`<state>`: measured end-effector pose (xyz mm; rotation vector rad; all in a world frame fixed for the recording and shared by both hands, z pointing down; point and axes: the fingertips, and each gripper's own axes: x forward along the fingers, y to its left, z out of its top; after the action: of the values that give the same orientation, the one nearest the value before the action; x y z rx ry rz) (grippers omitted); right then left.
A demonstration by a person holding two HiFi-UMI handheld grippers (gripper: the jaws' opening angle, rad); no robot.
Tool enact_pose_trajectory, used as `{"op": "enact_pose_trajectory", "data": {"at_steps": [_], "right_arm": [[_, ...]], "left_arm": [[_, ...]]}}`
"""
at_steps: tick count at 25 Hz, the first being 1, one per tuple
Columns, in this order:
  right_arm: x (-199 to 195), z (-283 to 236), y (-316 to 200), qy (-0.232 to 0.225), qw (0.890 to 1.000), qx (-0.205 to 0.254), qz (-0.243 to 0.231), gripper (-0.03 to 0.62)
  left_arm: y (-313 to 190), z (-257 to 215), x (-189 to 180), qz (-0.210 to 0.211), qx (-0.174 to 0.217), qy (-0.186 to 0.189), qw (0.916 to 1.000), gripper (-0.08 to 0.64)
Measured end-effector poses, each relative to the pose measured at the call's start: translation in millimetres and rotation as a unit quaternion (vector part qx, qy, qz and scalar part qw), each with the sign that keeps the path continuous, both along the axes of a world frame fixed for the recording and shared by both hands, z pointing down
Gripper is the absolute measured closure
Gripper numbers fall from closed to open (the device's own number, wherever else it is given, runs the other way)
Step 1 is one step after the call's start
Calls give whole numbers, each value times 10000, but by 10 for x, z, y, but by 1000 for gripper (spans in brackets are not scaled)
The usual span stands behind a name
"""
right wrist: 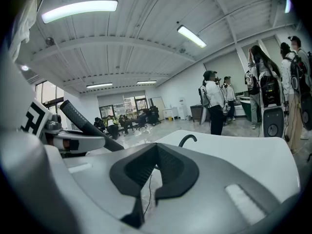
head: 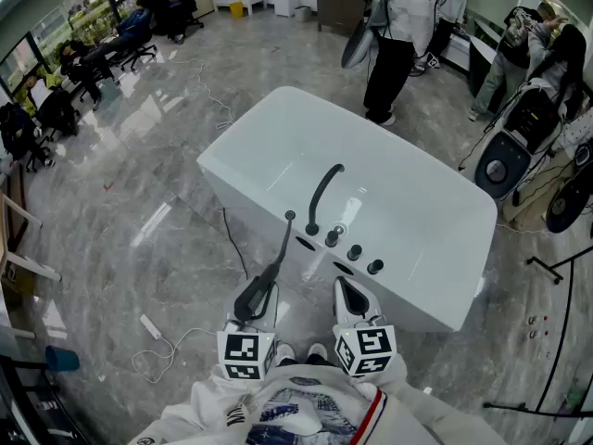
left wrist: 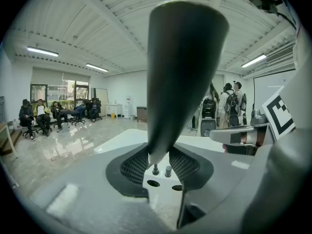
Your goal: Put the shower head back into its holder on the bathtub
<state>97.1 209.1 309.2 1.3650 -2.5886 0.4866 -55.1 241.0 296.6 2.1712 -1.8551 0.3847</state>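
Evidently the left tool (left wrist: 159,165) clamps the shower head (left wrist: 185,72), aimed at the tub (head: 243,191) so it can be reseated; the right tool (right wrist: 152,167), closed and empty, waits.

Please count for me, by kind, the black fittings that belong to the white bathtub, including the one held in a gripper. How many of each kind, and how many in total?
Curved spout: 1
Round knobs: 3
Shower head: 1
Total: 5
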Motion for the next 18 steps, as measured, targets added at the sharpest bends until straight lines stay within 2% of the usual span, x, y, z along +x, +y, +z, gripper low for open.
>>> {"op": "enact_pose_trajectory", "data": {"at_steps": [11, 18], "right_arm": [[66, 1, 31, -57, 9998, 37, -174, 588], [250, 24, 24, -199, 9995, 38, -229, 586]], "left_arm": [[55, 57, 56, -150, -84, -46, 9998, 420], [11, -4, 116, -372, 35, -168, 9992, 420]]}}
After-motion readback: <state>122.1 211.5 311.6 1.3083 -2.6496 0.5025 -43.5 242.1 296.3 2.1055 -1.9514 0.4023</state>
